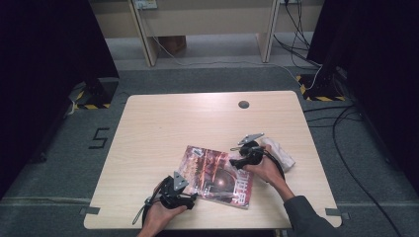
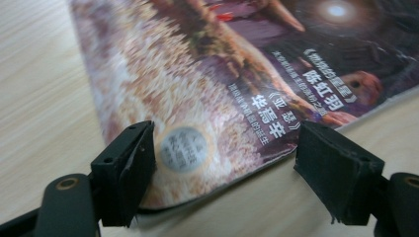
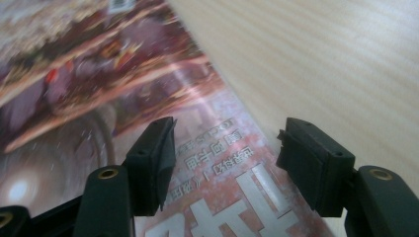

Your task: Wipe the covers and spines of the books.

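A magazine (image 1: 215, 175) with a dark reddish cover lies flat on the wooden table (image 1: 163, 128), in the lower middle of the high view. The left gripper (image 2: 225, 163) sits at the magazine's lower left corner with its jaws spread wide over the cover's edge, gripping nothing. The right gripper (image 3: 225, 158), at the magazine's right edge in the high view, also stands wide open above the cover and holds nothing; a white cloth (image 1: 282, 154) lies just behind it.

Magazine (image 1: 215, 174) — reddish-purple, white lettering
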